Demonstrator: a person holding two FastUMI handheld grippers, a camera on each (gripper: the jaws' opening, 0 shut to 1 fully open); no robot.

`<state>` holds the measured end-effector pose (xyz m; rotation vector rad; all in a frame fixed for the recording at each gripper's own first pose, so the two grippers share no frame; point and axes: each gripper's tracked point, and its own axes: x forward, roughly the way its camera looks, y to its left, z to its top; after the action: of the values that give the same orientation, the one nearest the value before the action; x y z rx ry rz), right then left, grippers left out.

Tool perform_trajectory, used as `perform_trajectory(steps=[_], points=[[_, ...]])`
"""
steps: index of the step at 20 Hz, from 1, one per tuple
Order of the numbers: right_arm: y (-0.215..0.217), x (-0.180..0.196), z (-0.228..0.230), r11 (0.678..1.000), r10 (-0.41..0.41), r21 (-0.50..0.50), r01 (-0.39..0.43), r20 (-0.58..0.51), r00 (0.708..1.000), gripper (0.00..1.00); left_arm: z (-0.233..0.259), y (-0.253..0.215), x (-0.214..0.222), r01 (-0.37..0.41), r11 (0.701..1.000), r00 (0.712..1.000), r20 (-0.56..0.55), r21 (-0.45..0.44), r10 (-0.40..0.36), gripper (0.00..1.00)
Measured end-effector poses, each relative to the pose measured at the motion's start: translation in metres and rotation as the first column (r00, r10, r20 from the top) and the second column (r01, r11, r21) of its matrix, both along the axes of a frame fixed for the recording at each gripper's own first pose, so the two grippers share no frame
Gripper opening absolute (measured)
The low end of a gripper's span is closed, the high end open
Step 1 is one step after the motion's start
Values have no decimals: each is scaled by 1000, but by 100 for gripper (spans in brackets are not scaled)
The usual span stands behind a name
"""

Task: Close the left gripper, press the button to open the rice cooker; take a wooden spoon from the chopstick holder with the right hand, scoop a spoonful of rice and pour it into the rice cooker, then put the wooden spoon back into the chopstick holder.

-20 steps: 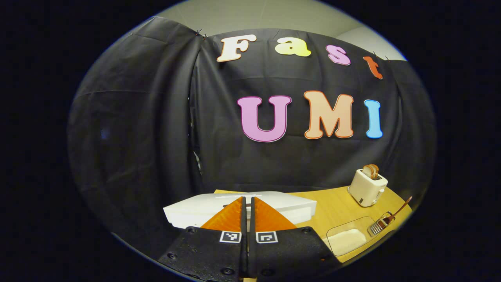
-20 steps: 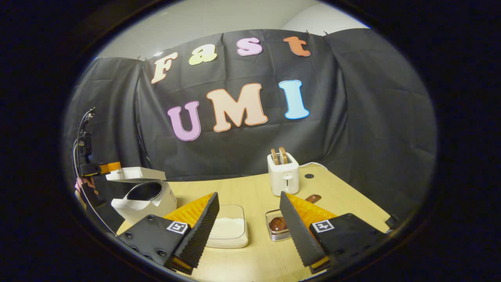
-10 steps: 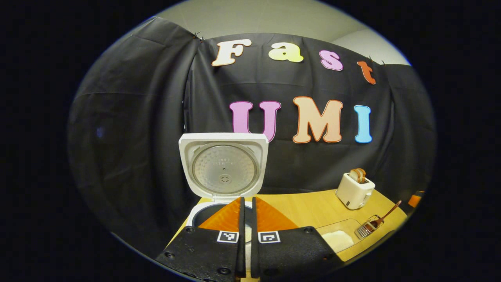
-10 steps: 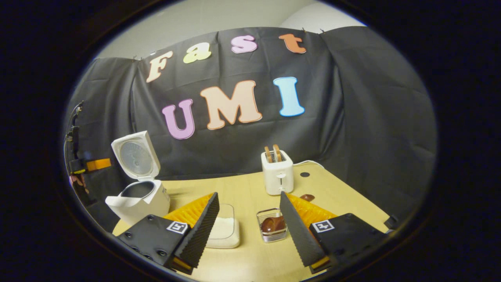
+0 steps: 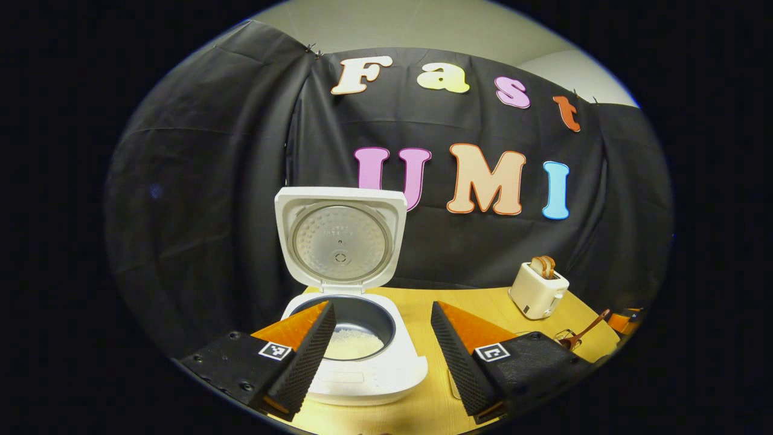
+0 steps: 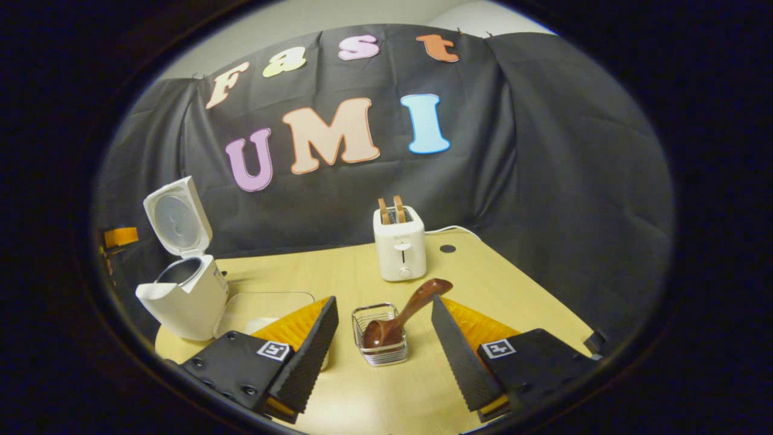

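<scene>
The white rice cooker (image 5: 362, 362) stands with its lid (image 5: 340, 240) raised upright, and a little white rice lies in its dark inner pot (image 5: 353, 344). My left gripper (image 5: 381, 335) hangs open just in front of and above the pot. In the right gripper view the cooker (image 6: 184, 293) sits at the far left. A wire chopstick holder (image 6: 380, 335) holds a brown wooden spoon (image 6: 407, 311), bowl down, handle leaning up to the right. My right gripper (image 6: 384, 329) is open, its fingers on either side of the holder without touching it. A clear tray of rice (image 6: 259, 308) lies beside the cooker.
A white toaster (image 6: 399, 244) with two bread slices stands at the back of the wooden table (image 6: 483, 284). Its cable runs off to the right, near a dark round hole (image 6: 447, 248) in the tabletop. The toaster (image 5: 537, 290) and spoon (image 5: 583, 333) also appear at the right of the left gripper view.
The cooker lid swung from nearly flat to fully upright. My left gripper went from shut to open and drew back. My right gripper moved toward the chopstick holder, which now lies between its fingers.
</scene>
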<state>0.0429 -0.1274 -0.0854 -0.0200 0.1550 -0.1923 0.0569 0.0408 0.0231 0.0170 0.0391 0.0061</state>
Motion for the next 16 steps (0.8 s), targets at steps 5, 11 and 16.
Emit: perform_trajectory(steps=[5, 11, 16], points=[[-20, 28, -32, 1000, 25, 16, -24, -59, 998, 98, -6, 2, -15, -42, 999, 999, -7, 0, 42, 95], [-34, 70, -63, 998, 63, 37, -59, -119, 991, 99, -23, 8, -36, -120, 993, 992, -40, 5, 120, 96], [-33, 89, -71, 994, 97, 55, -91, -127, 987, 98, -31, 15, -51, -181, 983, 983, -49, -21, 180, 96]])
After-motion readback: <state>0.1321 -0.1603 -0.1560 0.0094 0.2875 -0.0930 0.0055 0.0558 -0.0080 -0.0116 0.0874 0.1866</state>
